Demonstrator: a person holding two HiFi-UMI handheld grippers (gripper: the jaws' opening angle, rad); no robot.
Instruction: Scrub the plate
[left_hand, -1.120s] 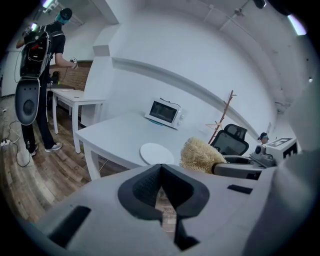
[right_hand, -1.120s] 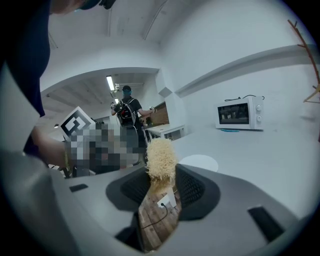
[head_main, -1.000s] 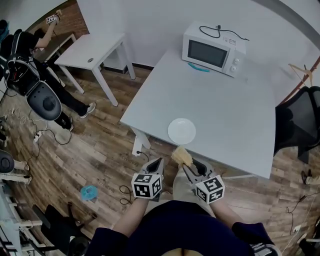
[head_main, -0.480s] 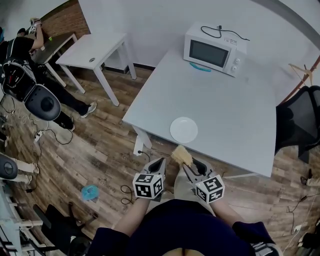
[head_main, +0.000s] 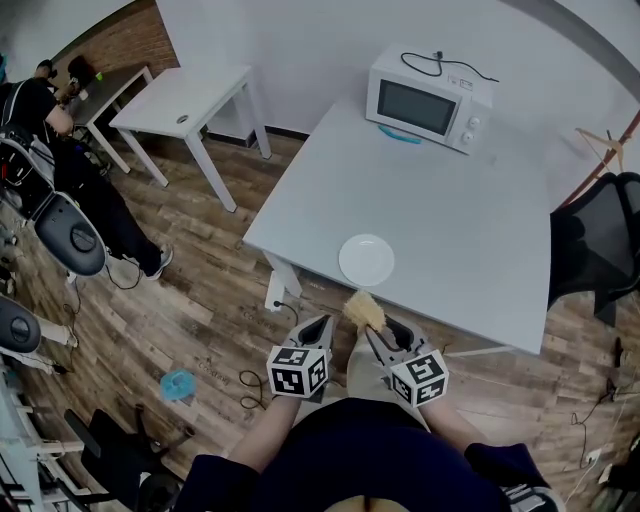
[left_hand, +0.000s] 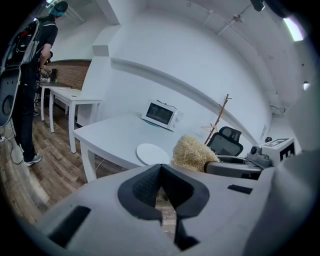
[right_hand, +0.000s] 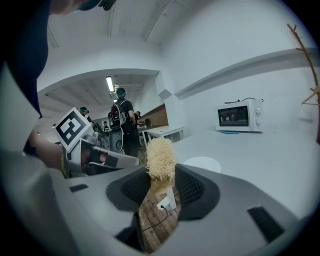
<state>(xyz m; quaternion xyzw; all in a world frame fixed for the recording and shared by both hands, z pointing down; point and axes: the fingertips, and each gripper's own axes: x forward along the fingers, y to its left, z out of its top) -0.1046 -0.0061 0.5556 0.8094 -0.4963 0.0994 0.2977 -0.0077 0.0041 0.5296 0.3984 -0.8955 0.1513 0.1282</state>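
Observation:
A round white plate (head_main: 365, 260) lies near the front edge of the grey table (head_main: 450, 210); it also shows as the plate (left_hand: 151, 153) and the plate (right_hand: 202, 163) in the gripper views. My right gripper (head_main: 372, 325) is shut on a straw-coloured scrubbing sponge (head_main: 364, 311), held off the table's front edge, short of the plate. The sponge (right_hand: 160, 157) sticks up between its pads. My left gripper (head_main: 318, 326) hangs beside it over the floor, shut and empty; the gripper (left_hand: 160, 186) shows its pads touching.
A white microwave (head_main: 428, 97) stands at the table's far side with a teal dish (head_main: 397, 134) by it. A black office chair (head_main: 590, 250) sits at the right. A small white table (head_main: 185, 100) and a person (head_main: 60, 120) are at the far left. Cables and a blue object (head_main: 178, 384) lie on the wooden floor.
Both grippers hold still. The person at the far left has shifted position; the view has barely moved.

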